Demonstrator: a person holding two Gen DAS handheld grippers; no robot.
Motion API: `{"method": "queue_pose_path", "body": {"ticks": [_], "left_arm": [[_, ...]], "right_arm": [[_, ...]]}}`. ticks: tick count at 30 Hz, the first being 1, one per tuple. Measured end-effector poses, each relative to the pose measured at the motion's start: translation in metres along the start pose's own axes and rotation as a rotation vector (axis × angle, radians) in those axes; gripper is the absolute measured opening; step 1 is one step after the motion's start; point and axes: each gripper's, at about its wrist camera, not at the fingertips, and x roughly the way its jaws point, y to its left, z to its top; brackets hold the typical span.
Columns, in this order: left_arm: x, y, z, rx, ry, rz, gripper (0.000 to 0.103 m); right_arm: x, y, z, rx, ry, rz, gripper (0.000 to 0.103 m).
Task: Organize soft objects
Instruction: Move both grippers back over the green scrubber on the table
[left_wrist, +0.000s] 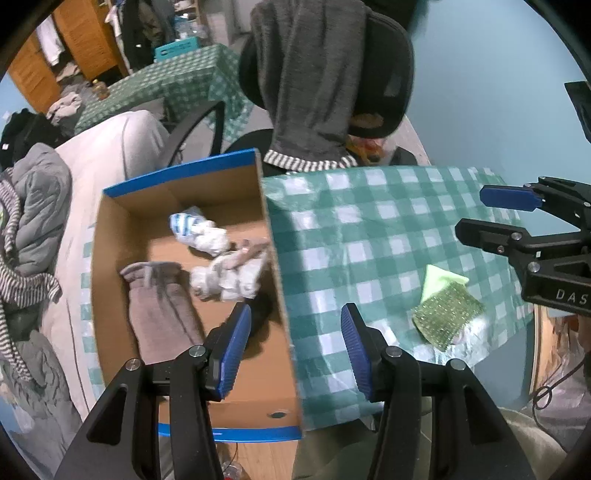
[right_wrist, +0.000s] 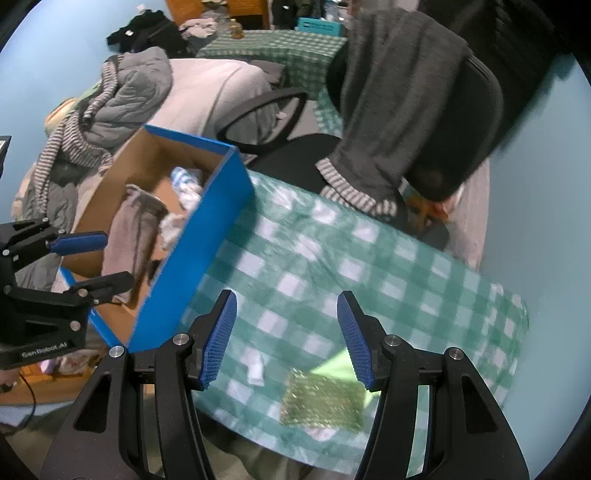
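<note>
A cardboard box (left_wrist: 184, 173) with blue outer walls stands at the left end of the green checked table (left_wrist: 369, 229). In it lie a grey-brown sock (left_wrist: 159, 306) and crumpled white cloths (left_wrist: 221, 258). My left gripper (left_wrist: 295, 332) hangs open over the box's right wall with nothing between its fingers. A green glittery scrub pad (left_wrist: 447, 314) lies on the table near the front edge. My right gripper (right_wrist: 286, 325) is open just above the pad (right_wrist: 321, 402) and holds nothing. The box (right_wrist: 207, 236) is to its left, with the left gripper (right_wrist: 114, 258) over it.
An office chair (left_wrist: 384, 74) draped with a grey garment (left_wrist: 314, 74) stands behind the table. A heap of clothes (left_wrist: 29, 221) lies on the pale bed at left. A small white scrap (right_wrist: 255, 369) sits left of the pad. A second checked table (left_wrist: 177, 81) stands further back.
</note>
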Motion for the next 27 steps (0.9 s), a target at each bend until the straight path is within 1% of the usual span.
{"method": "queue_pose_path", "body": {"ticks": [5, 15, 18, 23, 25, 27], "left_arm": [[0.008, -0.019, -0.001, 0.029, 0.019, -0.02, 0.052], [0.031, -0.055, -0.008, 0.09, 0.073, -0.049, 0.053], [0.041, -0.064, -0.012, 0.105, 0.09, -0.045, 0.056], [0.057, -0.072, -0.019, 0.107, 0.127, -0.052, 0.056], [0.063, -0.074, -0.022, 0.101, 0.139, -0.06, 0.056], [0.07, -0.076, -0.025, 0.089, 0.154, -0.067, 0.056]], "right_arm": [[-0.004, -0.022, -0.024, 0.039, 0.02, -0.017, 0.057], [-0.004, -0.05, -0.064, 0.094, 0.049, -0.02, 0.057], [0.001, -0.052, -0.075, 0.087, 0.06, -0.023, 0.057], [0.02, -0.048, -0.094, 0.048, 0.092, -0.013, 0.058], [0.028, -0.045, -0.102, 0.032, 0.107, -0.002, 0.06], [0.036, -0.043, -0.108, 0.02, 0.116, 0.01, 0.064]]}}
